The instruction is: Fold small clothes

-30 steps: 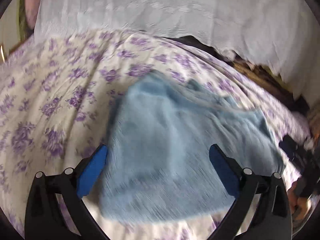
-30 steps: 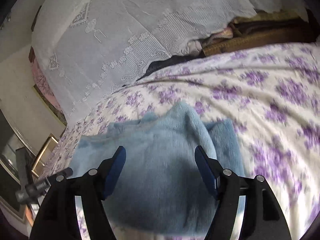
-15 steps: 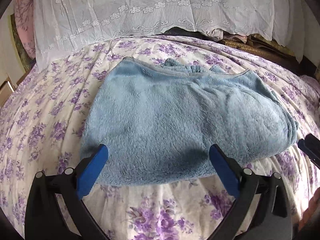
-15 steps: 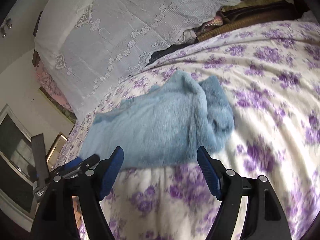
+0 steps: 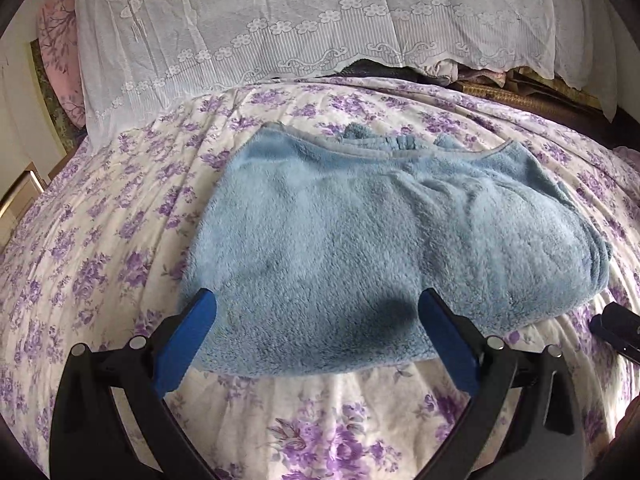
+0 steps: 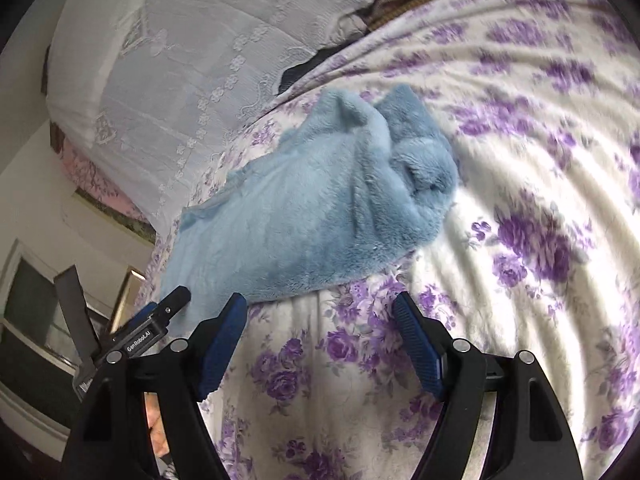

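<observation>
A light blue fleece garment (image 5: 372,240) lies folded on the bed's floral sheet (image 5: 100,240); it also shows in the right wrist view (image 6: 312,208). My left gripper (image 5: 316,312) is open and empty, with its blue fingertips over the garment's near edge. My right gripper (image 6: 320,312) is open and empty, over bare sheet just in front of the garment's near right corner. The left gripper's body (image 6: 148,328) shows at the left of the right wrist view. The right gripper's tip (image 5: 616,328) shows at the right edge of the left wrist view.
A white lace cover (image 5: 304,20) drapes over a pile at the head of the bed. Dark and brown fabrics (image 5: 520,92) lie under its right end. A pink floral cloth (image 5: 60,44) and a door frame (image 6: 36,288) stand at the left.
Both grippers have drawn back from the garment toward the near side of the bed. The garment lies still and now sits farther ahead in both views. Both stayed open.
</observation>
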`<move>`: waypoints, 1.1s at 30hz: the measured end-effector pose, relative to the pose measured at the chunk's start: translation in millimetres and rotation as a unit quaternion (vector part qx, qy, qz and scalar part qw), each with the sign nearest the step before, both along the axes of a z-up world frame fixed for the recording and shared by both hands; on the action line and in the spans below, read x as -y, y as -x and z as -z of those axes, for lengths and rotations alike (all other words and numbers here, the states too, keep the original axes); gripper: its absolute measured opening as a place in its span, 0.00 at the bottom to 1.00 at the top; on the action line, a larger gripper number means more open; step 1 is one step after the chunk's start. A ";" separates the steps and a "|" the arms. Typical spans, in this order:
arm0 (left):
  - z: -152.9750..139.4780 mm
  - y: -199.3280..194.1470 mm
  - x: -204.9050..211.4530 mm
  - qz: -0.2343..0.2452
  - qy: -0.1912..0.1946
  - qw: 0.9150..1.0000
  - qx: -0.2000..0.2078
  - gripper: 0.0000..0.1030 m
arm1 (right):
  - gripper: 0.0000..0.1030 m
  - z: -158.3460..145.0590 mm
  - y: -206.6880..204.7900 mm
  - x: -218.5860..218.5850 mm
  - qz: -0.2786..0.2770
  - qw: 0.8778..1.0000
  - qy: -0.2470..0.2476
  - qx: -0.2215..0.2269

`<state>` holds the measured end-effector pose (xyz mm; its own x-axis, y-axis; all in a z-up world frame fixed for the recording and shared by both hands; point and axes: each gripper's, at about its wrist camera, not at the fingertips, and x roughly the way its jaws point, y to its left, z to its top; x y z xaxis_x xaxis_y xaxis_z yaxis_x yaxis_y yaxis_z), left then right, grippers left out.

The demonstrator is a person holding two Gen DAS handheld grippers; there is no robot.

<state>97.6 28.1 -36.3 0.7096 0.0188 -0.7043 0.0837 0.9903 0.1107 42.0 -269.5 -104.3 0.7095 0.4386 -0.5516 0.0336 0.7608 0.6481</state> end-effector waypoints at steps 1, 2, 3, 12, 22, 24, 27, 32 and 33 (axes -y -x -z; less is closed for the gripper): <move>-1.3 -1.8 -0.2 -0.001 0.001 1.000 0.000 0.96 | 0.75 0.5 0.0 1.7 0.004 1.000 -0.010 -0.002; -3.1 -5.5 -0.3 -0.001 0.004 1.000 -0.003 0.96 | 0.75 1.2 -0.4 3.2 0.009 1.000 -0.019 -0.006; -5.0 -9.6 -0.4 0.000 0.010 1.000 -0.008 0.96 | 0.74 1.9 -1.3 4.7 0.013 1.000 -0.027 -0.009; 11.7 -59.3 19.1 -0.011 0.008 0.998 -0.057 0.96 | 0.79 6.6 -43.5 20.0 0.117 0.985 -0.107 -0.067; 26.9 -59.6 22.8 -0.003 -0.011 0.999 -0.044 0.96 | 0.79 3.6 -59.7 9.6 0.195 0.979 -0.057 -0.016; 26.4 -60.8 23.2 -0.005 -0.008 0.999 -0.045 0.96 | 0.80 0.7 -67.8 7.8 0.208 0.977 -0.043 -0.018; 20.5 -63.2 22.6 -0.015 0.000 0.999 -0.051 0.96 | 0.78 -2.2 -73.7 6.4 0.218 0.975 -0.024 -0.020; -1.7 -75.3 31.0 -0.005 0.024 0.999 -0.035 0.96 | 0.77 -2.9 -86.1 6.1 0.242 0.970 -0.023 -0.022; 1.3 -79.8 37.4 -0.009 0.009 0.999 -0.034 0.96 | 0.76 -2.6 -88.9 4.2 0.240 0.971 -0.016 -0.019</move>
<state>177.5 -9.3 -37.6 0.6591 0.0173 -0.7518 0.0732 0.9935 0.0871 130.9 -273.6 -101.7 0.8159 0.0802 -0.5726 0.4027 0.6319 0.6623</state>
